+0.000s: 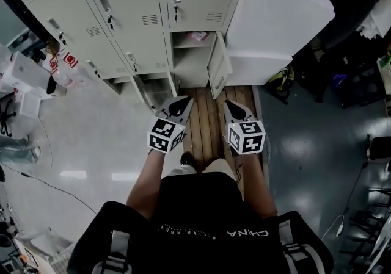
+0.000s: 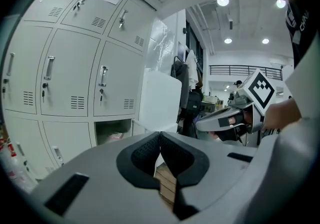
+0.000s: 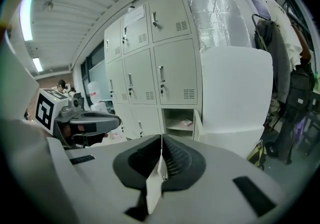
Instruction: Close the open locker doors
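open locker door [image 1: 220,71] ahead of right gripper [image 1: 230,107]

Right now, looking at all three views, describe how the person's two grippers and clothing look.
Both the left gripper and right gripper have light grey, tapering shells with black ribbed pads lining the fingers. Each carries a white cube printed with black square markers. The person wears a black top with white lettering.
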`<state>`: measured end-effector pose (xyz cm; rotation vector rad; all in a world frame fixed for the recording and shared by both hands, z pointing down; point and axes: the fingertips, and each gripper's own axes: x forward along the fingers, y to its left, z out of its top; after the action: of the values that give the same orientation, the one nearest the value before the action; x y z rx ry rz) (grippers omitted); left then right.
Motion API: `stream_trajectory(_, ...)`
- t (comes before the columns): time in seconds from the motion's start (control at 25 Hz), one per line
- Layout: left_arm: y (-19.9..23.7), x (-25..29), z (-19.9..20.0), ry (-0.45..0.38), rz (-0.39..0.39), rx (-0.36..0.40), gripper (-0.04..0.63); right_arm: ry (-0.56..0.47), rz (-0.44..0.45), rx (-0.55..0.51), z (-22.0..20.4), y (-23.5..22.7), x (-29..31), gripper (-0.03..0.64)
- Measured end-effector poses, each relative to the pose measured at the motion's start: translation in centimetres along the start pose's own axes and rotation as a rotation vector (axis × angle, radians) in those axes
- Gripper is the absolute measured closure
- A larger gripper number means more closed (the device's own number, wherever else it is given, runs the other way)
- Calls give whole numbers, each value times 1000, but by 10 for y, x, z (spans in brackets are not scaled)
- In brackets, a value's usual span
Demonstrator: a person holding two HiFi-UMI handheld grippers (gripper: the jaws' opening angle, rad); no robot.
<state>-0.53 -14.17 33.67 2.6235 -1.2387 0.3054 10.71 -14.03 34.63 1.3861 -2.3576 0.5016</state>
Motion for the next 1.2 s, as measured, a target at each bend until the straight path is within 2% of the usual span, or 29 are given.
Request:
stream_trajectory(0.52,26,29,35,-34,92,6,575,-35,74,-40,46,-27,36,586)
stream_trajectory(1.2,9,61,28,6,90,11,575,-23,75,10,31,-71,40,586)
